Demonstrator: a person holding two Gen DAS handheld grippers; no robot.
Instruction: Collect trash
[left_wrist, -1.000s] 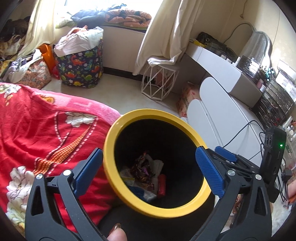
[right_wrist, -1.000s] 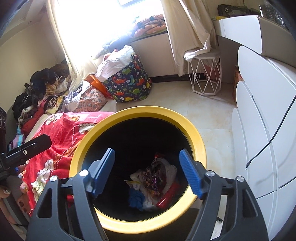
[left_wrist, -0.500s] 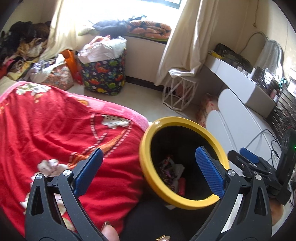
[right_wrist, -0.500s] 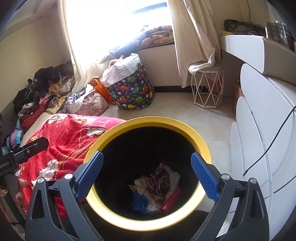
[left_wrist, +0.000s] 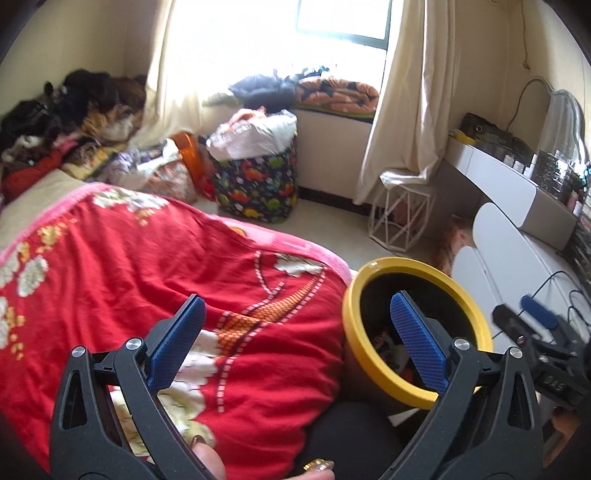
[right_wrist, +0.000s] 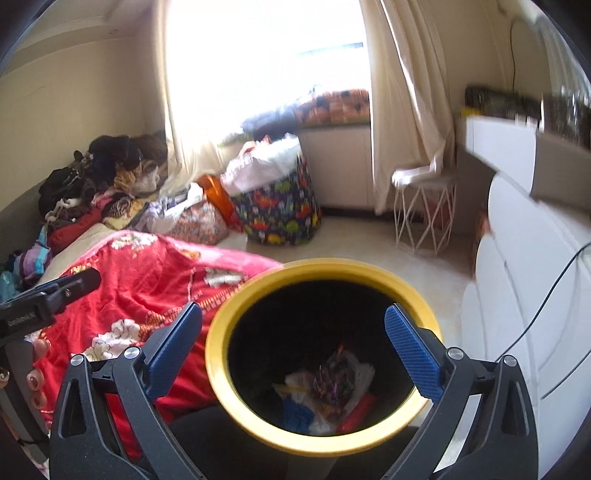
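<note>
While both grippers hang above it, the bin sits low by the bed.
Bin: the yellow-rimmed bin (right_wrist: 325, 358) is black inside and stands on the floor, right beside the red blanket (left_wrist: 147, 280).
Trash: crumpled wrappers (right_wrist: 332, 384), white paper, a blue scrap and a red tube lie at the bottom of the bin.
Right hand-held gripper (right_wrist: 295, 358): spread wide over the bin mouth, nothing between its blue pads.
Left hand-held gripper (left_wrist: 295, 347): spread wide too, empty, one pad over the blanket and one over the bin rim.
Dinosaur basket (left_wrist: 258, 184): stuffed full, with white bags on top.
Edges: white drawers (right_wrist: 524, 295) stand close on the bin's other side.
Open room: bare floor (right_wrist: 362, 240) lies past the bin toward the wire stool (right_wrist: 424, 214).
</note>
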